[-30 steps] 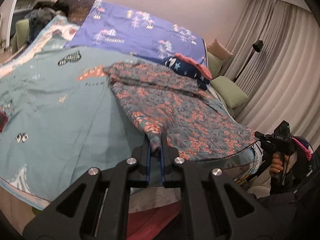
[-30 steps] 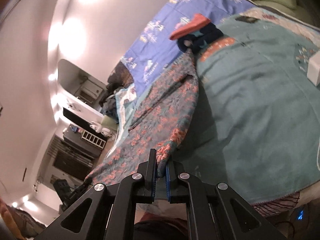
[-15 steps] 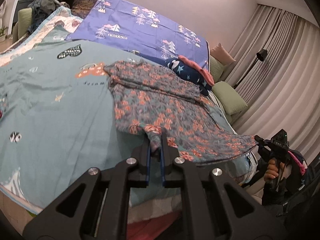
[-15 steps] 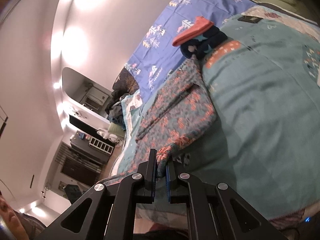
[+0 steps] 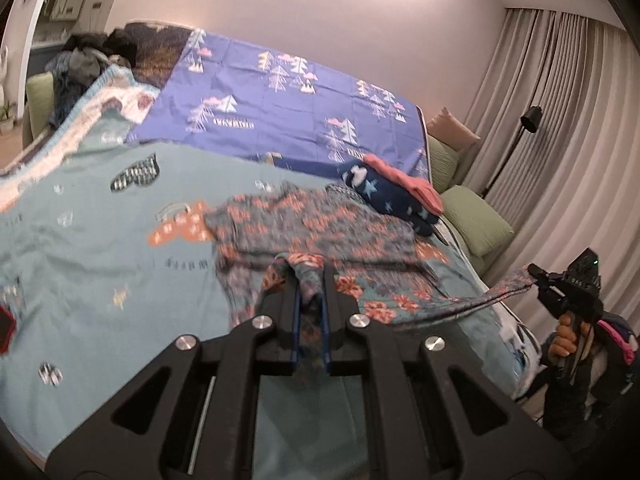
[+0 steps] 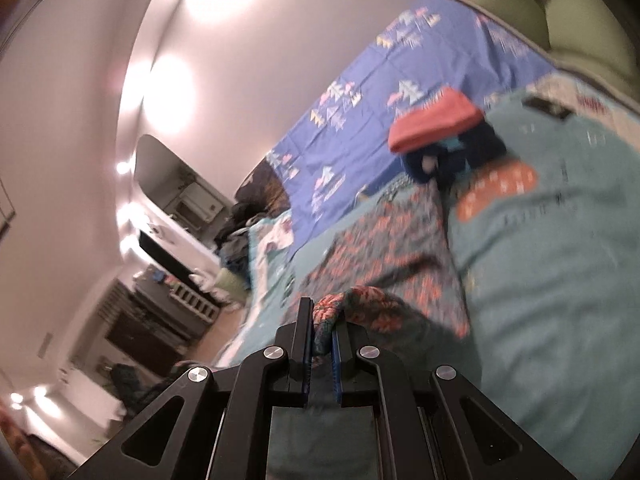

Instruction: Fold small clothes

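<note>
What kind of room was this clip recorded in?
Most likely a bedroom or living space at home: clothes lie on a wide bed or sofa bed covered by a teal patterned bedspread and a purple tree-print sheet, with green cushions beside it and floor-length curtains behind.

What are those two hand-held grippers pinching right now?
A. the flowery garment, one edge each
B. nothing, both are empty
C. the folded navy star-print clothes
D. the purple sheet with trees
A: the left hand-held gripper and the right hand-held gripper are each shut on an edge of the flowery garment, which is partly lifted off the teal blanket.
</note>
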